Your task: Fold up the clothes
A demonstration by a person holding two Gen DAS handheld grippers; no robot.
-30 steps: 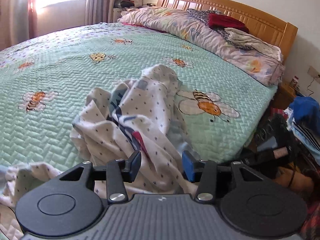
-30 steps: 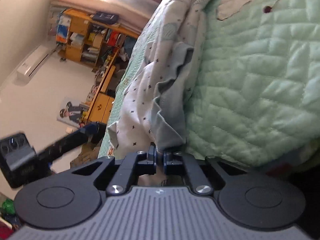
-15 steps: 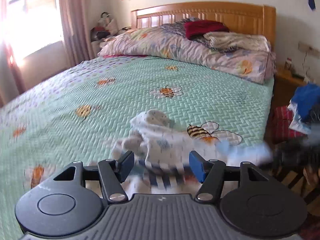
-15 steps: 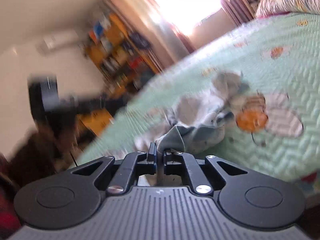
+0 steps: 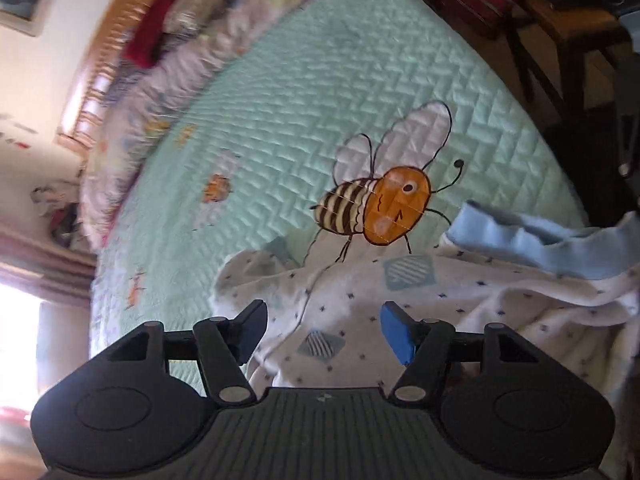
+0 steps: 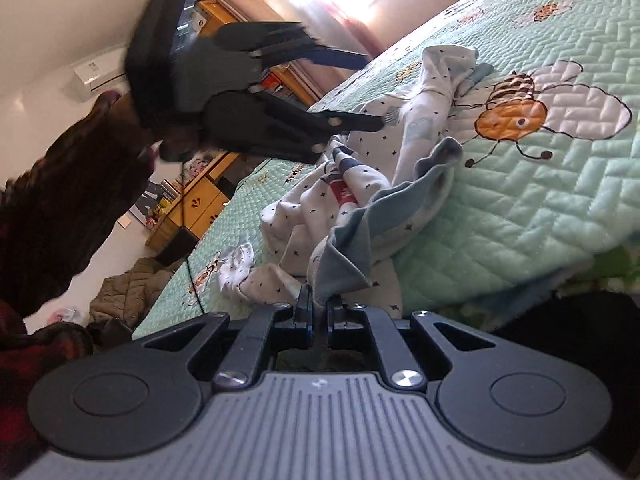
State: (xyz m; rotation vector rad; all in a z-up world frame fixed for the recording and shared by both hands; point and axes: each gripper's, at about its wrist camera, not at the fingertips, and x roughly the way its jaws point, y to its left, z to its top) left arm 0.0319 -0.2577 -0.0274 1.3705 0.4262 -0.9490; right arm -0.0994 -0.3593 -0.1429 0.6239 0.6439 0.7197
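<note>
A white dotted garment [image 5: 360, 300] with a light blue hem [image 5: 532, 244] lies crumpled on the green bee-print bedspread [image 5: 320, 80], next to a large bee picture. My left gripper [image 5: 324, 334] hovers over its white cloth. Its jaws are opening, the cloth shows between the fingers, and the pads do not press on it. My right gripper [image 6: 318, 308] is shut on a corner of the blue hem [image 6: 340, 268] near the bed's edge. In the right wrist view the garment [image 6: 424, 112] stretches away from it, with the left gripper [image 6: 372, 90] above its far part.
Pillows and folded bedding [image 5: 168, 60] line the wooden headboard. A wooden stool [image 5: 568, 32] and piled clothes stand beside the bed. A person's dark sleeve [image 6: 60, 200] fills the left of the right wrist view, with a desk [image 6: 188, 208] and a jacket [image 6: 132, 292] on the floor behind.
My left gripper swung across the bed and rolled; it now looks down on the garment by the bee, jaws wider. My right gripper kept hold of the hem while its view rolled.
</note>
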